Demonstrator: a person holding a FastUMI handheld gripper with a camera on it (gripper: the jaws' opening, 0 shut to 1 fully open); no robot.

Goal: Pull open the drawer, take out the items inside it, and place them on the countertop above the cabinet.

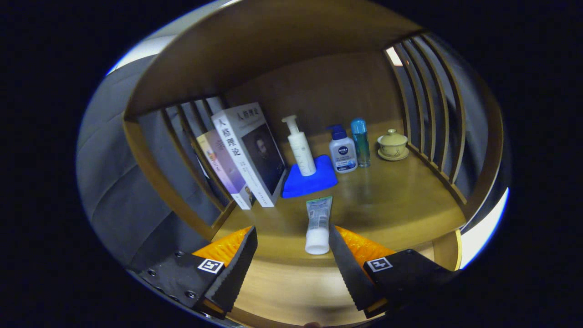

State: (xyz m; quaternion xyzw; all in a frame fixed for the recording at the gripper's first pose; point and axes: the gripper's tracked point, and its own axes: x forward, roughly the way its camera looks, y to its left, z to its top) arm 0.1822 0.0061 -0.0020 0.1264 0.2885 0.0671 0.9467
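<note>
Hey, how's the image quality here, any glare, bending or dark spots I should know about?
Gripper view: fisheye bends the side slats into curves; the countertop carries a soft sheen with faint reflections below the bottles; the shelf's back wall is dim; bright white patches flare at the outer rim; the tube lies sharp between the open fingers of the gripper.

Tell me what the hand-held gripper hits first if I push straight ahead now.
Likely the tube, lying cap-first on the countertop between the open fingers of the hand-held gripper, nearer the right one. Beyond it sits the blue cloth. Depth is unclear.
</note>
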